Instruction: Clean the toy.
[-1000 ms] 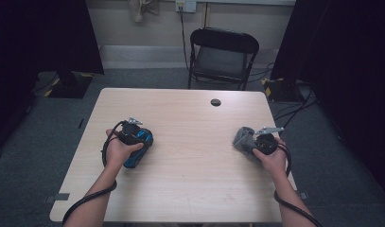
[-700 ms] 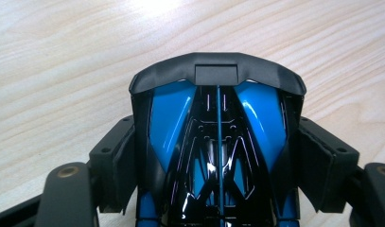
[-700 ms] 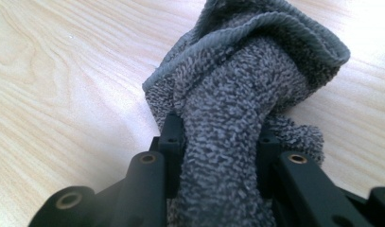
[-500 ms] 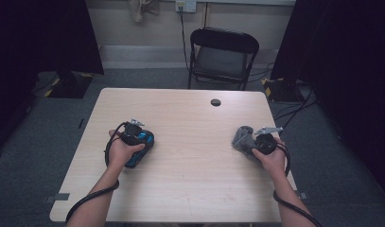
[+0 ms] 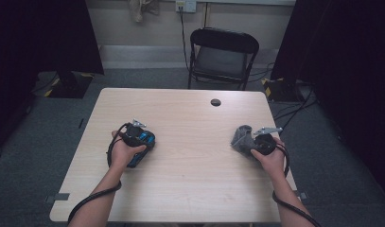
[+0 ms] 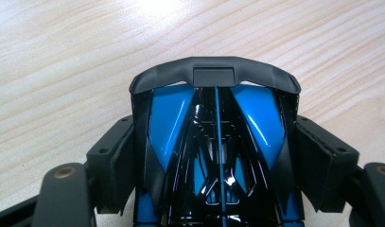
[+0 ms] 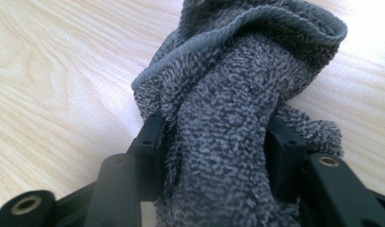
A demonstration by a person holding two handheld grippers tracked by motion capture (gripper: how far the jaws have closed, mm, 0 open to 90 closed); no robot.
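A blue and black toy car (image 5: 144, 141) rests on the wooden table (image 5: 190, 184) at the left. My left gripper (image 5: 141, 137) is shut on it, with both pads pressed against the car's (image 6: 214, 137) sides behind its dark rear wing. At the right, a crumpled grey towel (image 5: 241, 137) lies on the table. My right gripper (image 5: 250, 144) reaches into it from the near side. Its jaws have just been opening, and the towel (image 7: 228, 94) still bulges between them and touches both pads (image 7: 150, 142).
A small black round cap (image 5: 215, 102) is set in the table near the far edge. A black folding chair (image 5: 223, 52) stands behind the table. Black cables (image 5: 91, 201) trail from both grippers over the near edge.
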